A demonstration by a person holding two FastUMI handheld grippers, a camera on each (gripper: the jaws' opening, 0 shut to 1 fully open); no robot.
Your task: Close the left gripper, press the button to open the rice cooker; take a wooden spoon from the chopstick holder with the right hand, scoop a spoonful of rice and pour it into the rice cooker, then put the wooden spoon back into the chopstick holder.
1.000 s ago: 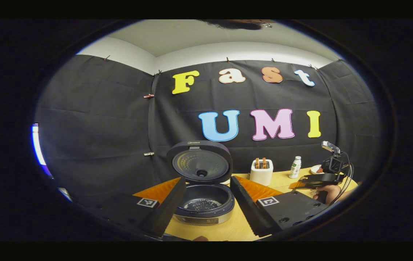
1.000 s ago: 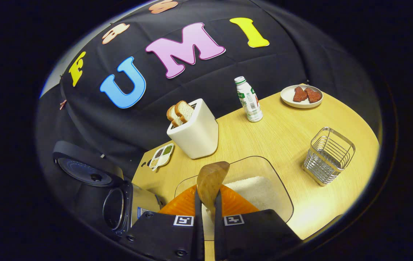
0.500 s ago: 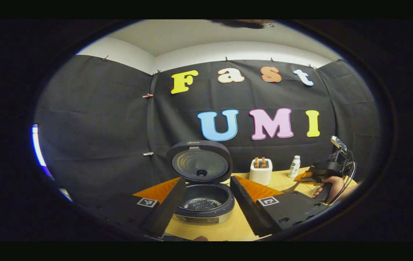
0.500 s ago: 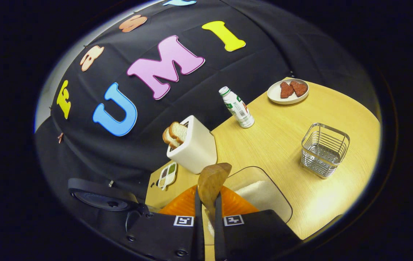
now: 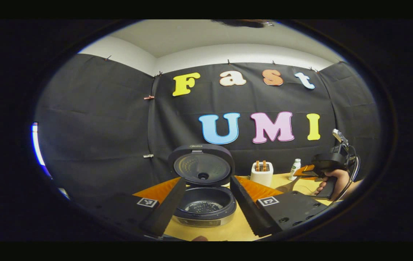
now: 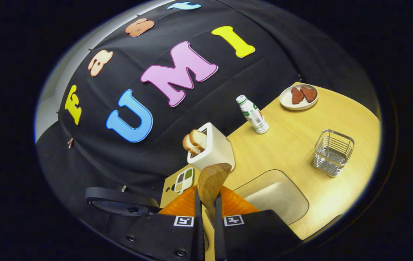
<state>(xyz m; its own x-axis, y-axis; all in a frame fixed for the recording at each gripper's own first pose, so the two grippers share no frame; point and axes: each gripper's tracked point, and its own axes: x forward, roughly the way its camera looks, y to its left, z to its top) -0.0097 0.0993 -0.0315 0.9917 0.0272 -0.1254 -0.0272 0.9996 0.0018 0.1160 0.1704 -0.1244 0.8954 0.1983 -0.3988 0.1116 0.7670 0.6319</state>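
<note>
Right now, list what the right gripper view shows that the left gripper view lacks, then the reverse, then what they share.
Right gripper view alone: a plate of red pieces, an empty wire basket, white rice in a clear tub, a small divided dish, and the right gripper shut on the spoon.
Left gripper view alone: the open left gripper, the cooker pot with a few grains inside, and a hand.
Shared: the raised cooker lid, toaster and bottle.

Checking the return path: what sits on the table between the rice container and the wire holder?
In the right gripper view, only bare table lies between the rice container and the wire holder.
</note>
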